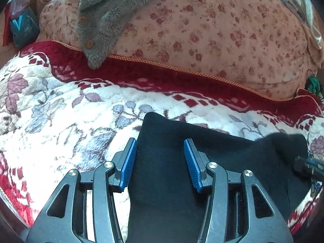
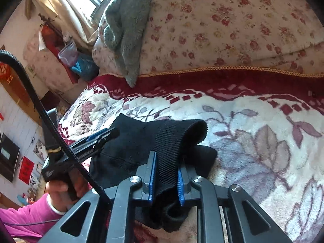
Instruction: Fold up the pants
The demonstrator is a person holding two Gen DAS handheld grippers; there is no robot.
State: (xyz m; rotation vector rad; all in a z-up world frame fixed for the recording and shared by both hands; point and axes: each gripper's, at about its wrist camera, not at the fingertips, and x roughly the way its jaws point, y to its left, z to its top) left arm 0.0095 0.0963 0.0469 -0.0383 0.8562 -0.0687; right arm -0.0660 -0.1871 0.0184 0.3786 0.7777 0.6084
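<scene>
1. Nearest the right wrist camera, the right claw point(image 2: 166, 177) has its blue ribbed pads clamped on a strip of the black pants point(image 2: 129, 151). The strip is a ribbed knit band, and it arches up out of the jaws toward 12 o'clock and folds over in a rounded loop.
2. Nearest the left wrist camera, the left claw point(image 1: 161, 160) stands released. Its blue pads are spread apart above smooth, dark pants fabric point(image 1: 168, 182), and neither pad visibly presses on it.
3. The pants lie bunched on the bed, on a plush blanket point(image 1: 60, 111). The blanket is cream fleece with mauve and grey leaf patterns and a deep red border.
4. In the left wrist view the pants fill the frame from 6 o'clock out to 3 o'clock, with a squared corner poking up toward 12 o'clock.
5. Beyond the red border, edged with gold braid, a puffy quilt point(image 1: 202, 30) with small red roses bulges across the top of both views.
6. A fuzzy grey garment point(image 1: 97, 20) with round tan buttons drapes down the quilt at 11 o'clock. Its tip reaches onto the red border.
7. In the right wrist view, at 8 o'clock, a hand point(image 2: 60, 190) in a pink sleeve point(image 2: 24, 216) grips the left claw's black handle. A black ribbed cable point(image 2: 40, 105) crosses in front of it.
8. Behind, at 10 o'clock, a curtained window point(image 2: 66, 6) lets in bright light. Below it lie plastic bags point(image 2: 79, 60).
</scene>
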